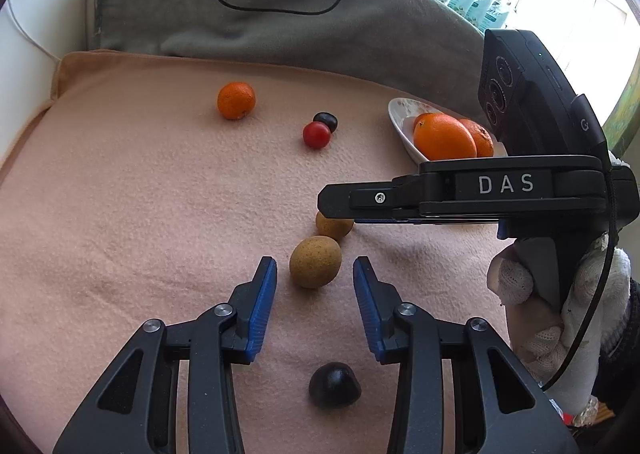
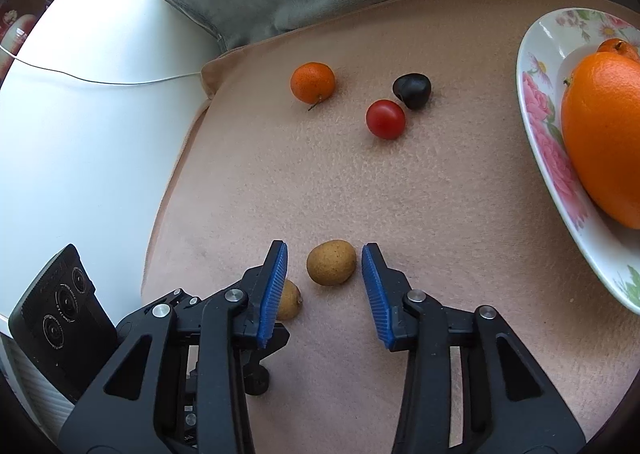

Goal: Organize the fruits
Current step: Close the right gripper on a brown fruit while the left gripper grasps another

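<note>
Both claws are out over the pink blanket (image 2: pixel 440 189), each with its jaws apart and nothing held. The left claw (image 1: pixel 315 274) brackets one tan fruit (image 1: pixel 315 262); the right claw (image 2: pixel 325 262) frames the other tan fruit (image 2: pixel 331 262) just beside it, looks like a pick-up for each. The flowered plate (image 2: pixel 548 125) already carries two oranges, so that's surely the destination. A small orange (image 2: pixel 312 81), red fruit (image 2: pixel 385 119) and dark fruit (image 2: pixel 412 90) wait farther off.

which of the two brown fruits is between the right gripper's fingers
The farther brown fruit, lying bare on the blanket between the open right gripper fingers. The other brown fruit sits left, half hidden behind the left finger.
</note>
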{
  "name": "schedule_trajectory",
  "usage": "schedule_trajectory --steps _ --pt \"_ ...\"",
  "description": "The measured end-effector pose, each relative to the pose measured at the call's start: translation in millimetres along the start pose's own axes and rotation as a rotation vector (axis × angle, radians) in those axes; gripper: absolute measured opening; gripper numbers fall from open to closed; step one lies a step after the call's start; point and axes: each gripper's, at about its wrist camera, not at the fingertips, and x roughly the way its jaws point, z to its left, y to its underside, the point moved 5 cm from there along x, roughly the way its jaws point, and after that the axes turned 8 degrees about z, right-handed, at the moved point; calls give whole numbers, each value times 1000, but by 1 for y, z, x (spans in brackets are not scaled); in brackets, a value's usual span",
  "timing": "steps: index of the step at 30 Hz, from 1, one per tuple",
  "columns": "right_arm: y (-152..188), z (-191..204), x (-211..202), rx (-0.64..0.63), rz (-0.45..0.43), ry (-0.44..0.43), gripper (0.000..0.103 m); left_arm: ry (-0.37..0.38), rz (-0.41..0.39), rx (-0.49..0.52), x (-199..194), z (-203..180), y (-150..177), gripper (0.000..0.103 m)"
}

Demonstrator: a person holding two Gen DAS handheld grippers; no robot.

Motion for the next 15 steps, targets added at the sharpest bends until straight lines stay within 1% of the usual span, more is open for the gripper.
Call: schedule_trajectory --steps 6,7,8,15 --pt "3 1 5 4 10 13 32 -6 14 12 5 1 3 26" --pt "3 1 5 6 10 14 29 -6 12 13 5 1 3 26" --pt "3 0 5 8 10 16 29 -7 10 13 5 1 3 26" --pt "4 1 5 10 5 10 29 1 2 6 3 1 2 26"
